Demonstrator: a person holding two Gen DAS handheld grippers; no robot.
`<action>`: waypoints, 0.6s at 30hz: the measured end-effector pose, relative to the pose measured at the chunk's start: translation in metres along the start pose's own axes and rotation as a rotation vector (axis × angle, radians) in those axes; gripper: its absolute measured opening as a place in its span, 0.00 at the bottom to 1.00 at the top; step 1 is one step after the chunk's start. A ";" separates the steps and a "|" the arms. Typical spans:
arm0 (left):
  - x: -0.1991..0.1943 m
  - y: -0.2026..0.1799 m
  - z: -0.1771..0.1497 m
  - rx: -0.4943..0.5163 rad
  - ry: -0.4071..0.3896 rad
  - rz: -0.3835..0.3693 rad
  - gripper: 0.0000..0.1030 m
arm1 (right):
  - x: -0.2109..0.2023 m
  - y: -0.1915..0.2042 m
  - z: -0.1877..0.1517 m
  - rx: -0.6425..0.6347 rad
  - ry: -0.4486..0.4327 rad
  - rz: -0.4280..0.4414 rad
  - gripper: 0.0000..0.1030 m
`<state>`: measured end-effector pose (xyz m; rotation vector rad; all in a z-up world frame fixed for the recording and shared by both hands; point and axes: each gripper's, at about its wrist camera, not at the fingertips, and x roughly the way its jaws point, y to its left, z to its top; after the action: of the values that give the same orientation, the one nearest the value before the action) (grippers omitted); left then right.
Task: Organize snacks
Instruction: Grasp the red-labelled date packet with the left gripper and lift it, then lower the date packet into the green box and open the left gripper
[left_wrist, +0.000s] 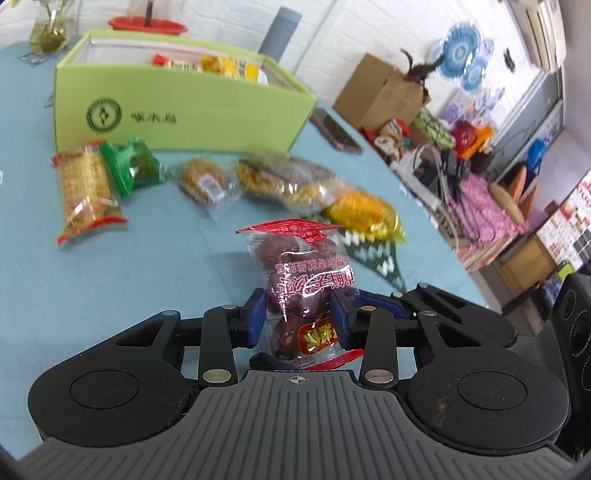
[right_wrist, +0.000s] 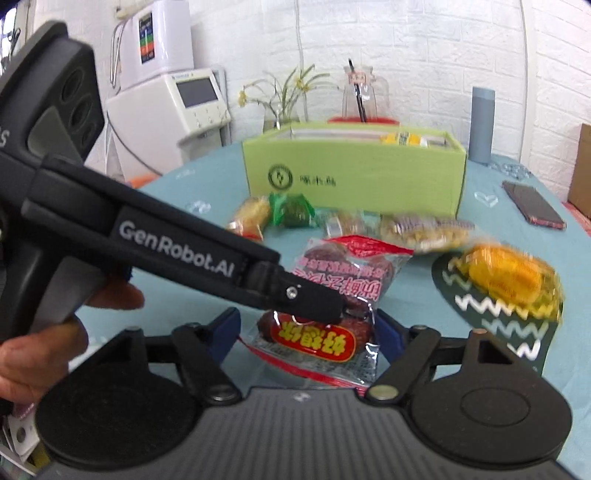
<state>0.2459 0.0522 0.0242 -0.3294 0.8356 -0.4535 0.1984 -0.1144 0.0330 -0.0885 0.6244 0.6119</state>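
The date pack (left_wrist: 301, 291) is a clear wrapper with red crimped ends and red print, dark red-brown fruit showing through, and a red and yellow label near its lower end. It is clamped between the blue pads of the left hand-held gripper (left_wrist: 300, 314), raised above the teal worktop (left_wrist: 110, 288) and pointing toward the green box (left_wrist: 177, 110). In the right wrist view the same pack (right_wrist: 332, 295) hangs just in front of the right hand-held gripper (right_wrist: 308, 326), whose fingers stand apart on either side of it without touching it.

Five other snacks lie loose on the worktop in a row before the box: one orange-brown pack with red ends (left_wrist: 86, 190), one green pack (left_wrist: 133, 166) just beside it, one small clear pack of brown pieces (left_wrist: 205, 182), one long clear pack of yellow pieces (left_wrist: 288, 181), and one yellow pack (left_wrist: 364, 214) lying on a dark green mat (left_wrist: 376, 254) with white zigzags. A few more yellow and red packs (left_wrist: 221, 66) sit inside the box; their number cannot be told.

A phone (left_wrist: 336, 131) lies on the worktop to the right of the box. Behind the box stand a grey cylinder (left_wrist: 280, 31), a red tray (left_wrist: 147, 24) and a glass vase (left_wrist: 51, 33). The left tool's black body (right_wrist: 147, 236) and the person's fingers (right_wrist: 114, 295) cross the left of the right wrist view, hiding that side of the worktop.
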 end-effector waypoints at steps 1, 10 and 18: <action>-0.004 0.000 0.006 -0.003 -0.015 -0.001 0.16 | 0.001 0.001 0.007 -0.009 -0.012 0.002 0.79; -0.016 0.017 0.116 0.052 -0.187 0.070 0.20 | 0.057 -0.014 0.118 -0.133 -0.132 0.028 0.79; 0.039 0.069 0.211 0.060 -0.188 0.169 0.23 | 0.167 -0.050 0.193 -0.133 -0.072 0.071 0.79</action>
<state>0.4485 0.1133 0.1014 -0.2401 0.6586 -0.2846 0.4341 -0.0206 0.0897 -0.1691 0.5186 0.7220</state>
